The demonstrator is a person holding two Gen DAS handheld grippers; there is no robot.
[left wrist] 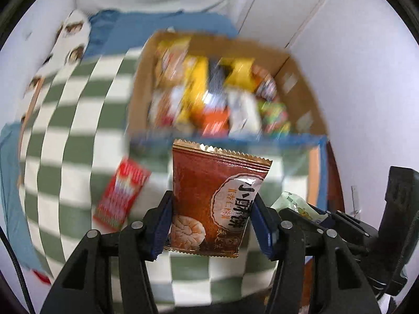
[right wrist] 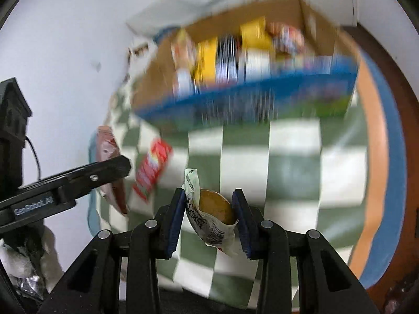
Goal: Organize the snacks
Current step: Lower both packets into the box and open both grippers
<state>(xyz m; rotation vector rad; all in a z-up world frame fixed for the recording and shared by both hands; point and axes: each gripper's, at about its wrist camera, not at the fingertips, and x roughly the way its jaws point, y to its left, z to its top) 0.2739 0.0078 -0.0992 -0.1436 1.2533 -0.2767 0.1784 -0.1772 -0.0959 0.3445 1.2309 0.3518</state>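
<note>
Left gripper (left wrist: 212, 222): your fingers pinched red-brown packet (left wrist: 217, 198), Chinese print | Right gripper (right wrist: 208, 222): fingers pinched clear-wrapped pastry (right wrist: 214, 212) | Left tool read "GenRobot.AI".

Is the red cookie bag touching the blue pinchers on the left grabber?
Touching. The left wrist view shows the red cookie bag squeezed between both blue pads of the left gripper, lifted off the checkered cloth.

Left gripper (left wrist: 210, 216) angles steeply downward, jaws clamped on something; right gripper (right wrist: 208, 218) likewise, jaws pinched nearly together.
</note>
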